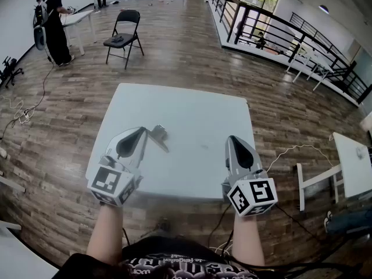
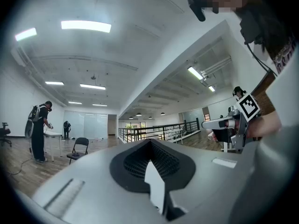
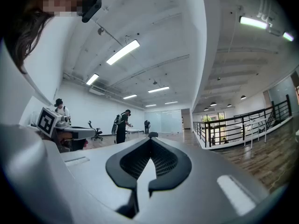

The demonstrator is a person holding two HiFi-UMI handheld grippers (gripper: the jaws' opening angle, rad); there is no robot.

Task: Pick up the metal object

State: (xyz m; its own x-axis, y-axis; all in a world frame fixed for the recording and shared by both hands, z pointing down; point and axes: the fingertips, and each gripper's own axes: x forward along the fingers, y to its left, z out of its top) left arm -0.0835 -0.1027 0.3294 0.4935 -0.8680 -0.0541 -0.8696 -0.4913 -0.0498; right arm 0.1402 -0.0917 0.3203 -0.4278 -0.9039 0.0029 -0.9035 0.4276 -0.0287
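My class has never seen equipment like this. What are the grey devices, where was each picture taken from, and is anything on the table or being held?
A person holds a two-jaw gripper in each hand: the left gripper and the right gripper. The head view comes from a camera on the person's head, looking down at a white table. The other two come from cameras riding on each gripper. A small metal piece lies on the table at the left gripper's tip. Both pairs of jaws look closed, with nothing between them.
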